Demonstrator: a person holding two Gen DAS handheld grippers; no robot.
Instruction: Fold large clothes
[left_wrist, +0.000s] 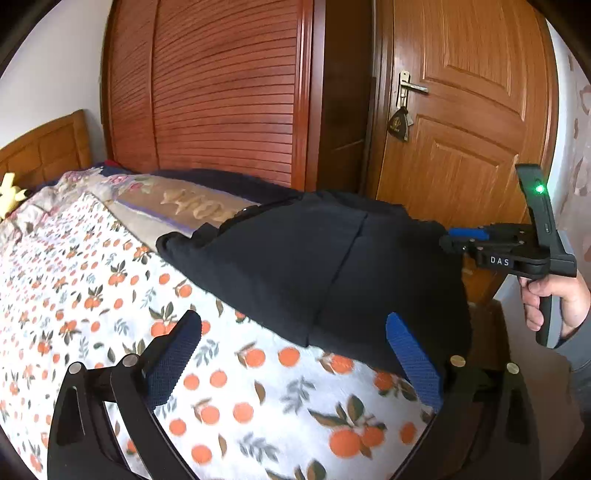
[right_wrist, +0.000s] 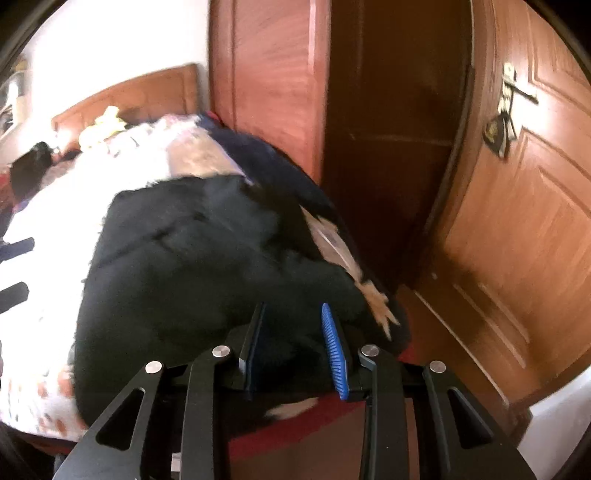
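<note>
A black garment (left_wrist: 332, 258) lies partly folded on the bed, over the orange-print blanket (left_wrist: 147, 332); it also shows in the right wrist view (right_wrist: 192, 269). My left gripper (left_wrist: 295, 332) is open and empty, fingers wide, just in front of the garment's near edge. My right gripper (right_wrist: 293, 321) has its jaws partly closed with black cloth between the blue pads (right_wrist: 334, 350) at the garment's edge by the bed's corner. In the left wrist view the right gripper (left_wrist: 458, 238) is at the garment's far right edge, held by a hand.
A wooden wardrobe with slatted doors (left_wrist: 221, 92) stands behind the bed. A wooden door (left_wrist: 472, 110) with a handle and hanging keys is at the right. The headboard (left_wrist: 44, 147) and a yellow plush toy (left_wrist: 9, 195) are at the far left.
</note>
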